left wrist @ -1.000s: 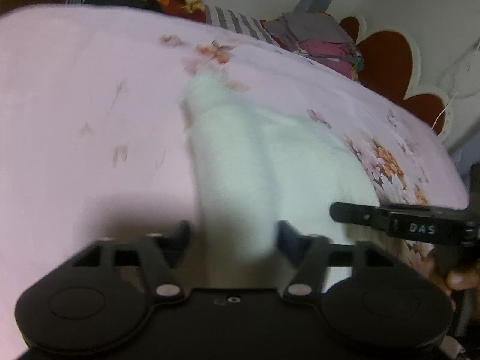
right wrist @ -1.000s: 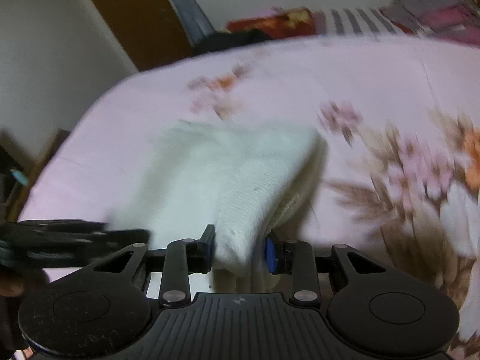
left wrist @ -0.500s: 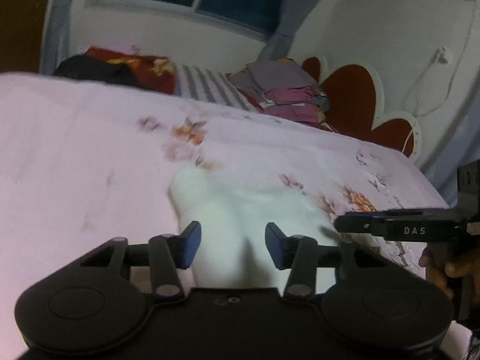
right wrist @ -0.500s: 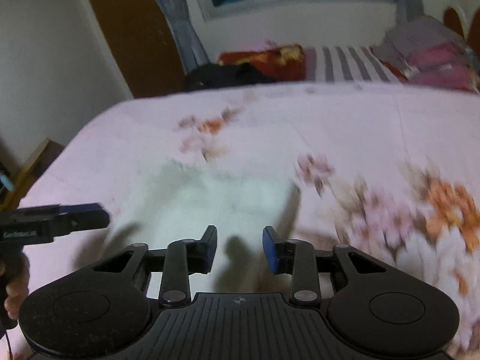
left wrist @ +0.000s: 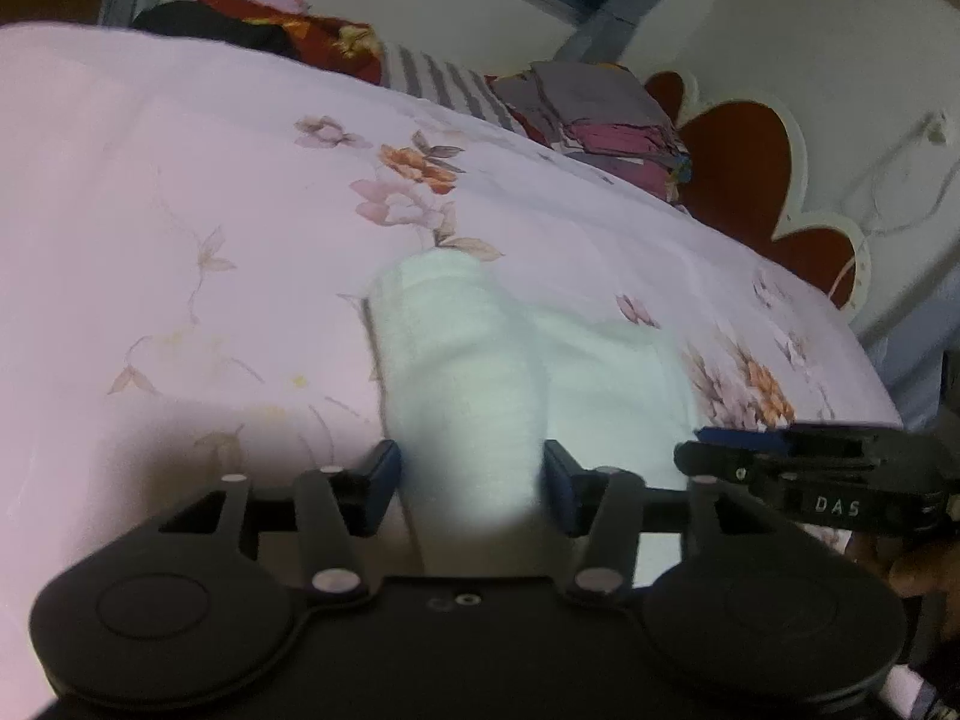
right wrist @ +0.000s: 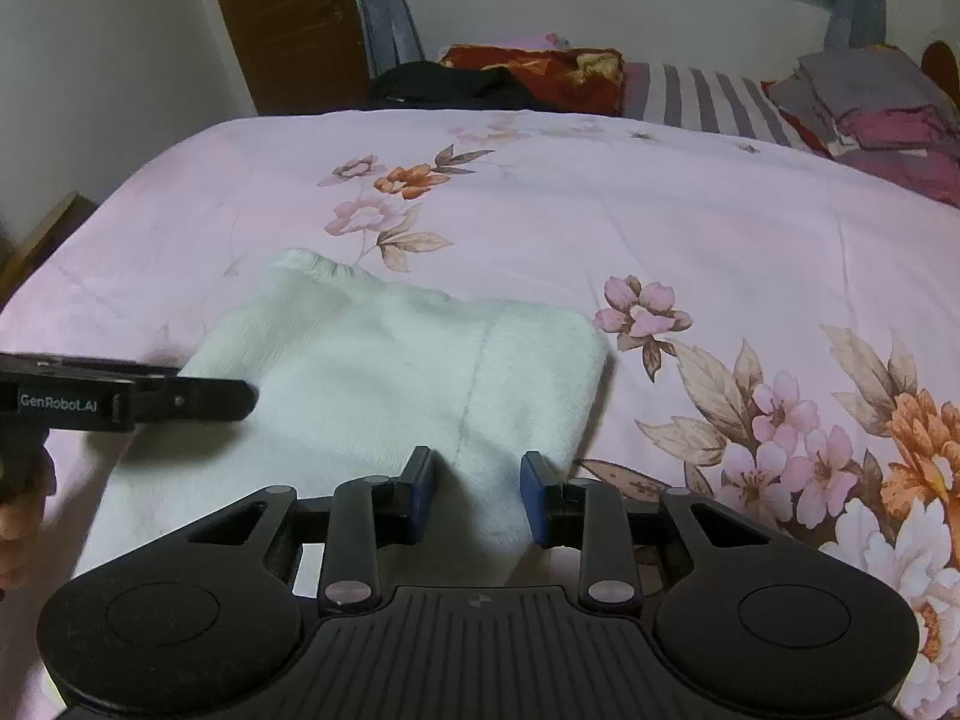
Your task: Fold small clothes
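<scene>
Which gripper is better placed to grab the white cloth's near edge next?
Likely left. The left gripper is open with the white cloth bulging between its jaws; the right gripper, also open, only sits over it.

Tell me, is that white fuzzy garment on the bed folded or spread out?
Folded, it seems: the white garment lies as a compact block on the bedspread, with a doubled, rounded right edge. No sleeves or legs show.

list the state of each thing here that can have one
left gripper: open, jaws either side of a raised fold of the garment
right gripper: open, over the garment's near edge
white garment: folded, lying on the bed
clothes stack: folded, at the bed's far side
door: shut
</scene>
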Action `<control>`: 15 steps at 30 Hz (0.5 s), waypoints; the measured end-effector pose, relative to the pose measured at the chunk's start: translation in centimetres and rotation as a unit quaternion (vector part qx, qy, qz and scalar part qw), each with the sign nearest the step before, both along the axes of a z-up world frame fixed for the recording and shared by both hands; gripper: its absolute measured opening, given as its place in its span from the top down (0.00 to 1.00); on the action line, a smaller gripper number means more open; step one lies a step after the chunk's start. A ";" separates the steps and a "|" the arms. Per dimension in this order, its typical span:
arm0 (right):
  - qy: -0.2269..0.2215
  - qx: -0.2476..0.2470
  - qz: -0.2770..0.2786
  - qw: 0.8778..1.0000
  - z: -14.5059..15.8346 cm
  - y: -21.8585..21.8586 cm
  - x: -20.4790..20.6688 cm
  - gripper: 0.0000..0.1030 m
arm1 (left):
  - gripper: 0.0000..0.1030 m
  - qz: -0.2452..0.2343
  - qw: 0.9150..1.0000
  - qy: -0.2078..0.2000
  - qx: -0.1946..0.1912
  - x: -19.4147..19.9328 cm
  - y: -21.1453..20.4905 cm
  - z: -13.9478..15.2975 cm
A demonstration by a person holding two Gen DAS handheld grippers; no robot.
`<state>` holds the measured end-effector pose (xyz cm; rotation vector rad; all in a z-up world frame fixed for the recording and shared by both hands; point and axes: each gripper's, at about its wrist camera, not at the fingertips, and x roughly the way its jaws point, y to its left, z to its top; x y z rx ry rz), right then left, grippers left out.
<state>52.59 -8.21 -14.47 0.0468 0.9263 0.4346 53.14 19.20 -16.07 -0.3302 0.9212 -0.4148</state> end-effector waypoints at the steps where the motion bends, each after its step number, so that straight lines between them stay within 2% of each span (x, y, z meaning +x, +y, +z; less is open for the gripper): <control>1: 0.001 0.002 -0.002 1.000 0.3 -0.3 -0.1 0.71 | 0.51 0.006 1.000 -0.003 -0.007 -0.3 0.4 0.4; 6: -0.039 0.016 -0.008 0.999 3.8 -1.1 -2.6 0.71 | 0.54 0.031 0.998 -0.052 -0.017 -0.7 0.9 2.7; 9: -0.038 0.010 0.002 0.999 3.8 -0.2 -2.7 0.71 | 0.51 0.047 0.999 -0.016 -0.003 1.6 0.6 1.5; 10: -0.030 -0.002 0.003 1.000 3.3 0.1 -2.6 0.71 | 0.49 0.056 0.998 -0.001 0.003 2.3 0.4 0.7; 12: -0.012 -0.043 -0.009 0.999 1.7 0.3 -2.3 0.71 | 0.47 0.061 0.998 0.016 -0.008 2.7 0.3 -0.2; 14: 0.001 -0.019 -0.024 1.000 0.8 -0.7 -2.2 0.71 | 0.49 0.067 0.998 0.014 -0.001 2.1 0.0 0.2; 15: 0.005 -0.010 -0.030 0.999 0.9 -1.1 -2.2 0.71 | 0.54 0.067 0.998 0.012 -0.006 1.6 0.0 0.6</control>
